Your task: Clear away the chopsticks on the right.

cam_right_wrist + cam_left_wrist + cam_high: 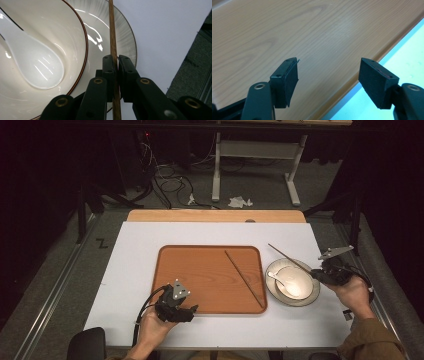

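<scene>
A white-topped bench (130, 270) carries a wooden tray (200, 275) near its middle and, just beside the tray's right edge, a plate (312, 296) with a cream bowl (300, 275) sitting on it. A white ceramic spoon (282, 281) lies in the bowl, its scoop resting on the inner wall, as the right gripper view shows (35, 67). One wooden chopstick (244, 279) lies loose on the tray, running diagonally from the tray's middle toward its near right corner. The right hand-held gripper (320, 275) is near the bench's right edge, at the right side of the plate, and its jaws are pressed together on a second chopstick (289, 258), which slants up and away toward the far side of the bench, crossing above the bowl's far rim. In the right gripper view that second chopstick (113, 37) passes straight between the closed pads (108, 67) and runs on over the plate's ribbed rim (125, 37), with the bowl (62, 32) to its left. The left hand-held gripper (192, 309) sits at the tray's near edge, close to the near left corner, held in the person's left hand (152, 327). Its own view shows the jaws spread wide with nothing between them, the foam pads (374, 80) hovering above the tray's wood grain (287, 32) and its raised lip, with the bench's pale surface (407, 65) beyond.
</scene>
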Demonstrator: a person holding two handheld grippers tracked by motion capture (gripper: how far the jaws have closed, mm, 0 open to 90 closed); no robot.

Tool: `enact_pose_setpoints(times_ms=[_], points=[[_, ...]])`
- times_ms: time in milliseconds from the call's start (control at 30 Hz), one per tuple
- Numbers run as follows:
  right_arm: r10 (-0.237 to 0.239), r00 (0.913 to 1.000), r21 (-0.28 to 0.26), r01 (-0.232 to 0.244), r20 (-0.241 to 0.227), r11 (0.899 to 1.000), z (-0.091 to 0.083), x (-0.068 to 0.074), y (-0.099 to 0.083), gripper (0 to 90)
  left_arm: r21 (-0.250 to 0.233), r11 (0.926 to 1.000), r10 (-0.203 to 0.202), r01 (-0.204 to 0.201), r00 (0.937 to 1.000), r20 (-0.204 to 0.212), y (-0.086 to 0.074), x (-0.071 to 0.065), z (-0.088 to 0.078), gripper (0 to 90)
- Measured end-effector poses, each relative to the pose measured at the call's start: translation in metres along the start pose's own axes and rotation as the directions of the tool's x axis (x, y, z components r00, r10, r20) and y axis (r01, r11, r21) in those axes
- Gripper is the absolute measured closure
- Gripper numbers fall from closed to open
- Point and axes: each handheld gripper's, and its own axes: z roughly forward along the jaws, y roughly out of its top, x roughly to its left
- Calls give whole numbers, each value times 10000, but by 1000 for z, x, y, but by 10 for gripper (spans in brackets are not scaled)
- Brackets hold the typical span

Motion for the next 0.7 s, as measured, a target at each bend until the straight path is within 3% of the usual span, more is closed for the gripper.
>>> enact_pose_setpoints(times_ms=[167,467,700], points=[[338,9994,-756,-331,71,9966,-17,4,0,852,-26,10000,69,-68,9999,111,2,0,2,319],[296,9995,-1114,-281,121,9934,-35,18,3,853,-101,9994,327,-323,9989,329,9,-2,6,320],[195,9997,-1573,-167,164,9874,-57,42,7,852,-121,9988,490,-484,9975,514,13,-5,10,320]])
